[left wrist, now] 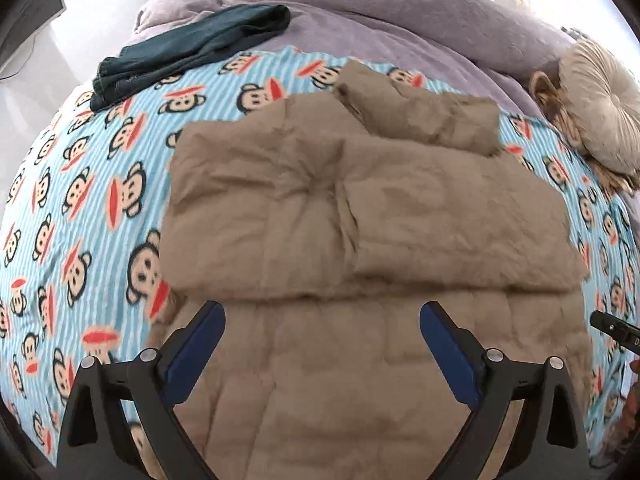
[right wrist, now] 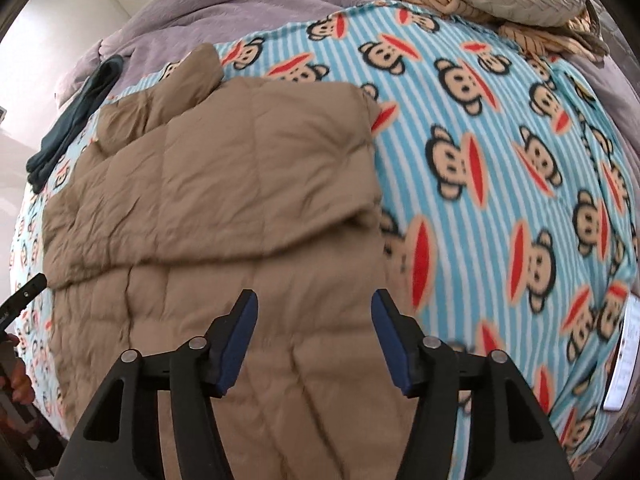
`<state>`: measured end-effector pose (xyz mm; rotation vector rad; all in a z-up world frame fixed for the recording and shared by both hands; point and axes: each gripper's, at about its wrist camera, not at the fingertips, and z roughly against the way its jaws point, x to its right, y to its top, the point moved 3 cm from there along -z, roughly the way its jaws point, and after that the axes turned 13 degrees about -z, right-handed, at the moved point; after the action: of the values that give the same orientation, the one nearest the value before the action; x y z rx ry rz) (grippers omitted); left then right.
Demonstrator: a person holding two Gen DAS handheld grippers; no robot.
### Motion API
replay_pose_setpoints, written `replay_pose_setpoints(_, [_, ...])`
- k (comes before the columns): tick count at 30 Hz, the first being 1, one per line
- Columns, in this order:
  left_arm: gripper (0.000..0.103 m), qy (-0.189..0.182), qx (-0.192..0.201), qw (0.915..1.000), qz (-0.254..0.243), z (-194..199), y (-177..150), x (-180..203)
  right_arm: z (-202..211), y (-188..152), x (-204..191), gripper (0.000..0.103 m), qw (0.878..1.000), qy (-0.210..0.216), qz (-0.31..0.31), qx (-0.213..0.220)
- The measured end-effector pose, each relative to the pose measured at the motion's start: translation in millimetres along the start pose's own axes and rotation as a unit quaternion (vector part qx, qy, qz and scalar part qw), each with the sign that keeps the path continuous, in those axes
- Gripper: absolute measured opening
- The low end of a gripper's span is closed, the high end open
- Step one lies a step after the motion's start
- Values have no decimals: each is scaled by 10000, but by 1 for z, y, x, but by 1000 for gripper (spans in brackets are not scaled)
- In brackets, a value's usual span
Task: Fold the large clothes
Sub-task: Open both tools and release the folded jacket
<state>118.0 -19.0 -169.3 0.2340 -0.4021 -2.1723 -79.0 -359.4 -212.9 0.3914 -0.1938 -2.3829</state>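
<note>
A large tan quilted coat point(left wrist: 360, 216) lies flat on the bed, its sleeves folded across the upper body and its hood at the far end. It also shows in the right wrist view point(right wrist: 224, 184). My left gripper point(left wrist: 322, 316) is open and empty, hovering over the coat's lower part. My right gripper point(right wrist: 314, 304) is open and empty over the coat's right lower edge. The right gripper's tip point(left wrist: 612, 328) shows at the right edge of the left wrist view. The left gripper's tip point(right wrist: 24, 296) shows at the left edge of the right wrist view.
The bed has a blue striped monkey-print blanket point(left wrist: 80, 184), also seen in the right wrist view point(right wrist: 500, 160). Folded dark teal clothes point(left wrist: 188, 52) lie at the far left. A purple quilt point(left wrist: 400, 12) lies behind. A beige cushion point(left wrist: 600, 120) sits far right. A white phone-like object point(right wrist: 624, 356) lies at right.
</note>
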Motion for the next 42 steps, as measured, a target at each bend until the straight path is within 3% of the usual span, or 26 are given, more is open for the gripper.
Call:
replay_pose_setpoints(3, [99,-56,-75,9999,-38,8,-12,10,7,-17,1,65,10000,13,44,-74])
replay_pose_setpoints(6, [99,-54,-132,9999,-81,19,-29,20,16,-33,3,78,9999,69,69,-116])
replay_pose_setpoints(13, [102,-5,-282,9996,11,44,-72,40,33,-67,11,80,9994,211,141,-235])
replay_pose_setpoints(14, [102,40,-315,9995,43,48,-81,44,36,-71,13,84,9993,237,140,-233])
replay_pose_setpoints(16, [102,63,-353,9993,119,53,-92,47,40,-79,17,103,9991,316,172,-243])
replay_pose_setpoints(22, [102,303,-452,9976,420,69,-123,56,45,-99,28,103,9973,506,319,-432])
replay_pose_setpoints(28, [102,349,-417,9971,534,81,-141,57,50,-116,29,103,9948,363,640,-701])
replay_pose_setpoints(38, [102,-11,-497,9986,193,69,-166,35,46,-153,33,103,9957,345,-331,-792])
replay_pose_setpoints(42, [102,-198,-563,9980,207,67,-182,22,43,-176,26,103,9955,190,-417,-835])
